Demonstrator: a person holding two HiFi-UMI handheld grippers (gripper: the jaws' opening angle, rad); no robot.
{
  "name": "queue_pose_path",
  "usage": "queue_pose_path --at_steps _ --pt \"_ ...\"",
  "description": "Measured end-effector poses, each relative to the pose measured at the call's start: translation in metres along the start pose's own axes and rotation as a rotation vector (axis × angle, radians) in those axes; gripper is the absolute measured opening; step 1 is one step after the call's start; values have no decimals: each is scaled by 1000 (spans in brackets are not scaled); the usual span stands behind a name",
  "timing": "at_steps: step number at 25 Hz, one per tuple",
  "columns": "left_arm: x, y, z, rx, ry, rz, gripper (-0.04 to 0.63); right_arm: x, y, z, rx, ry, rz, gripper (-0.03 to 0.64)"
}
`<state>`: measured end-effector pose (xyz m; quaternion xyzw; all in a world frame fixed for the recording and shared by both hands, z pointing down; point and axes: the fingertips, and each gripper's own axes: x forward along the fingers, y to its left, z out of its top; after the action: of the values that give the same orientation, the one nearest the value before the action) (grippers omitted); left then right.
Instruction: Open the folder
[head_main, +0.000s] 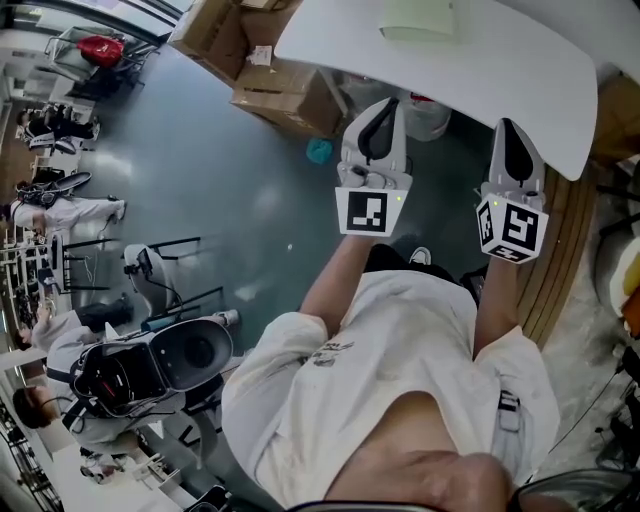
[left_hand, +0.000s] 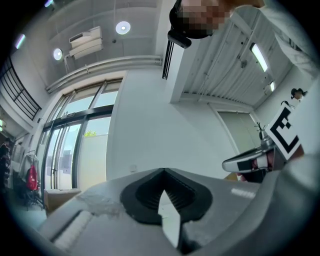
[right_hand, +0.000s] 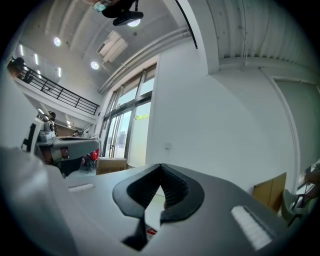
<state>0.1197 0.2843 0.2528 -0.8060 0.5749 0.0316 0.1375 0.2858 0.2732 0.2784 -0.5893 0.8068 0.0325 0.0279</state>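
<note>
A pale green folder (head_main: 418, 20) lies flat on the white table (head_main: 480, 70) at the far edge of the head view. Both grippers are held side by side in the air short of the table's near edge, apart from the folder. The left gripper (head_main: 385, 105) is shut, its jaw tips meeting with nothing between them (left_hand: 163, 171). The right gripper (head_main: 508, 125) also has its tips together and empty (right_hand: 161, 166). The gripper views look out level at a white wall and tall windows; neither shows the folder.
Cardboard boxes (head_main: 270, 70) are stacked on the grey floor left of the table. A small teal thing (head_main: 319, 151) lies on the floor near them. Under the table stands a white bucket (head_main: 430, 115). Chairs, gear and other people fill the far left (head_main: 70, 210).
</note>
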Motion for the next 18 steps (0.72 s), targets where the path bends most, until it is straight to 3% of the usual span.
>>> queue_pose_path --at_steps 8,18 --pt "22 10 -29 4 13 -15 -3 26 -2 -24 -7 15 -3 2" --pt "73 51 -31 17 -53 -44 -3 80 -1 -17 -54 -8 -41 2"
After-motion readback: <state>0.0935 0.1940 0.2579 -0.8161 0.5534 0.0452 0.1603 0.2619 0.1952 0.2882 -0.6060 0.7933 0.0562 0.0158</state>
